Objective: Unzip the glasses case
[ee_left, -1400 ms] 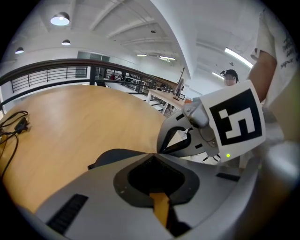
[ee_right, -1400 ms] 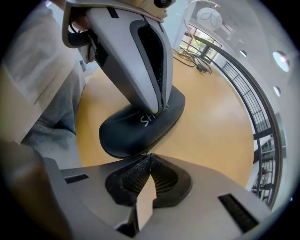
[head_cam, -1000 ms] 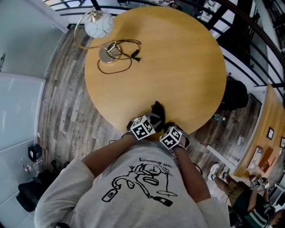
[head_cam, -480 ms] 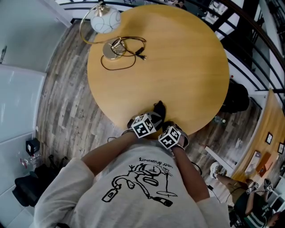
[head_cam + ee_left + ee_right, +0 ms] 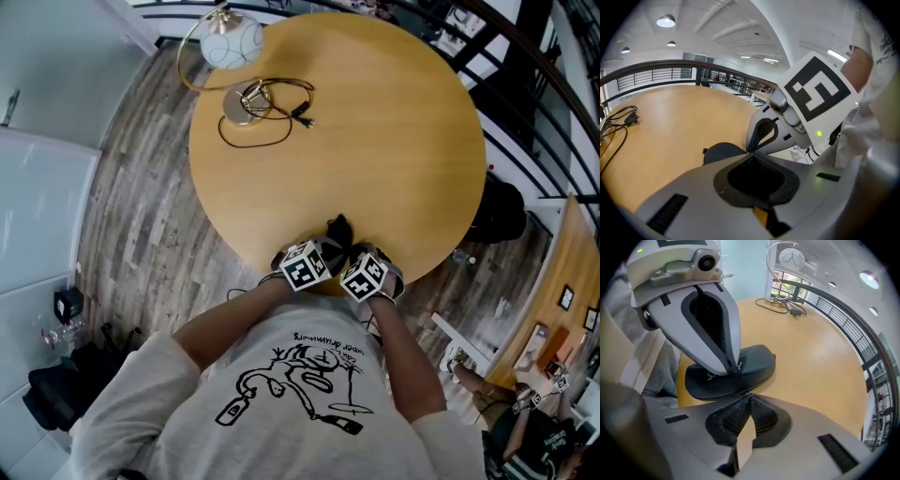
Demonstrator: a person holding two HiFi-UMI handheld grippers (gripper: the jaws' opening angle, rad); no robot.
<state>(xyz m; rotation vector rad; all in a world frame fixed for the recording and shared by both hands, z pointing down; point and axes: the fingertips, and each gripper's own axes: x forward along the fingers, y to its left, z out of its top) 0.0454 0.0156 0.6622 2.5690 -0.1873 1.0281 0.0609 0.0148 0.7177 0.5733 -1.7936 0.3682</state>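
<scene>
The black glasses case (image 5: 337, 229) lies near the round table's near edge, directly in front of both grippers. In the right gripper view the case (image 5: 752, 363) lies flat with pale print on its lid. My left gripper (image 5: 732, 367) is shut, its tips resting down on the lid. My right gripper (image 5: 749, 395) is shut at the case's near rim, with a tiny shiny bit, apparently the zipper pull, at its tips. In the left gripper view the left gripper (image 5: 751, 155) and right gripper (image 5: 752, 148) meet tip to tip beside the case (image 5: 719, 152).
The wooden table (image 5: 375, 122) stretches away beyond the case. A globe lamp (image 5: 232, 44) and its coiled cable (image 5: 267, 117) sit at the far left edge. The person's torso is pressed against the near edge. A railing runs around the far side.
The right gripper has shifted slightly forward and in toward the left gripper and the case. The left gripper and the case stay put.
</scene>
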